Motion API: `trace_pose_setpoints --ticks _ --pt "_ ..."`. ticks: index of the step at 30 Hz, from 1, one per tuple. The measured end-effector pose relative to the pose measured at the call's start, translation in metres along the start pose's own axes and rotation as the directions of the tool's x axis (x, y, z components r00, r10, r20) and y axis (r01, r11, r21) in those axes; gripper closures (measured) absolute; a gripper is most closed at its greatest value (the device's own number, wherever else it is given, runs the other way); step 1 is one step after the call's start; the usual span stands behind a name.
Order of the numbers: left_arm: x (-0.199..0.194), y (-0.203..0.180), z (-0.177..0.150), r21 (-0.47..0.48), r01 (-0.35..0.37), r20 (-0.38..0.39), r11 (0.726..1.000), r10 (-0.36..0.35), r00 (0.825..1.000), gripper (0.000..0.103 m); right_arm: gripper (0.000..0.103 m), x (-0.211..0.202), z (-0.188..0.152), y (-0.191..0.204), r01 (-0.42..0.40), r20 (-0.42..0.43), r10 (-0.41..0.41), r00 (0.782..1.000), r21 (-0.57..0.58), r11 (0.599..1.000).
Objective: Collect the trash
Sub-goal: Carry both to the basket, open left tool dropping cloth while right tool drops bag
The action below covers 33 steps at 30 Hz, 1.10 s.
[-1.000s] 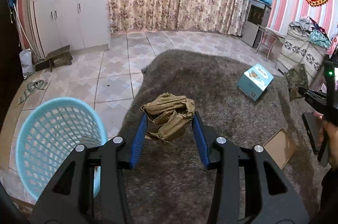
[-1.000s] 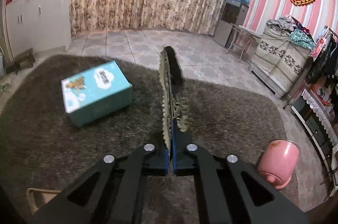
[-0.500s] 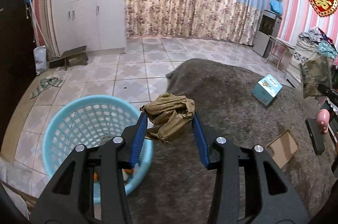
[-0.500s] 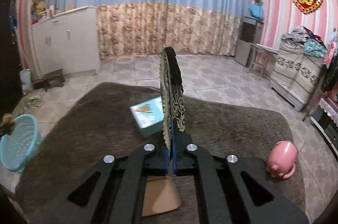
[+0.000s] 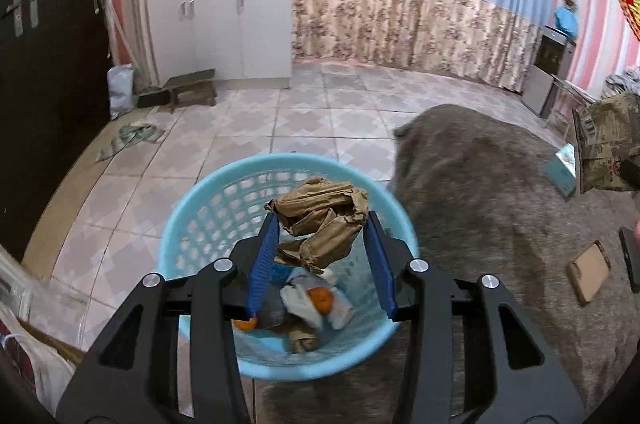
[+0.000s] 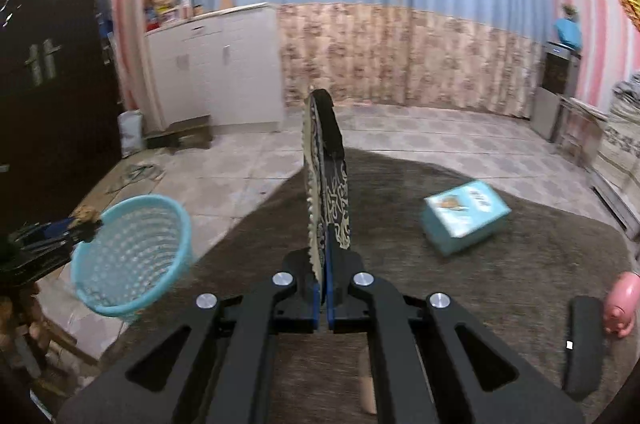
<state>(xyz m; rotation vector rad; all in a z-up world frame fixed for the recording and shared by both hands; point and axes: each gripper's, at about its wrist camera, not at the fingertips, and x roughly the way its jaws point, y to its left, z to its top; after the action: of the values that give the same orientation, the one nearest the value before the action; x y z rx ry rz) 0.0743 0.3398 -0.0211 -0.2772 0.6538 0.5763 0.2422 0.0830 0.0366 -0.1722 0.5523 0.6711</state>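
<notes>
The left tool [image 5: 320,236] is clamped on a crumpled brown paper bag [image 5: 320,220], with one blue pad pressed against each side of the wad. The bag hangs directly above the open mouth of the light blue mesh basket [image 5: 200,207], clear of its rim. The basket stands on the tiled floor [image 5: 248,127] at the edge of the grey rug [image 5: 480,191], partly overlapping the rug. It contains white crumpled paper, orange peel and other brown scraps. The right tool [image 6: 324,256] has its two pads together on a flat patterned foil wrapper [image 6: 326,183], which stands upright and edge-on between them, its serrated edge facing left. In the left wrist view the same wrapper appears at the right edge of the frame, held above the rug. A teal carton [image 6: 466,216] lies on the rug to the right of the wrapper. A pink piggy bank [image 6: 622,302] and a black remote-shaped object [image 6: 582,340] lie further right, near each other. A flat piece of brown cardboard [image 5: 590,270] rests on the rug. White cabinets [image 5: 224,23] and a low wooden stool [image 5: 192,91] stand along the far wall.
</notes>
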Motion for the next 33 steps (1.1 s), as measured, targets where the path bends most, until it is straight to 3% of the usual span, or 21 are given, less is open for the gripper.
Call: trace_pose_setpoints --ticks 5,14,16,23,33 --pt "0.02 0.022 0.0 -0.003 -0.042 -0.005 0.999 0.042 0.999 0.061 0.101 0.017 -0.003 0.046 -0.078 -0.019 0.077 0.997 -0.046 0.996" --pt "0.052 0.052 0.007 0.003 -0.083 0.007 0.997 0.083 0.997 0.058 0.101 0.043 -0.006 0.087 -0.171 -0.046 0.168 0.985 -0.072 0.983" --pt "0.053 0.054 0.009 0.006 -0.095 0.013 0.995 0.095 0.995 0.041 0.101 0.048 -0.004 0.095 -0.185 -0.048 0.182 0.982 -0.077 0.98" --pt "0.037 0.071 0.013 -0.017 -0.12 0.048 0.993 0.121 0.991 0.015 0.101 0.055 -0.001 0.122 -0.249 -0.052 0.245 0.968 -0.086 0.965" --pt "0.001 0.089 0.007 -0.068 -0.126 0.075 0.99 0.131 0.988 0.008 0.101 0.081 -0.013 0.177 -0.342 -0.115 0.328 0.937 -0.122 0.932"
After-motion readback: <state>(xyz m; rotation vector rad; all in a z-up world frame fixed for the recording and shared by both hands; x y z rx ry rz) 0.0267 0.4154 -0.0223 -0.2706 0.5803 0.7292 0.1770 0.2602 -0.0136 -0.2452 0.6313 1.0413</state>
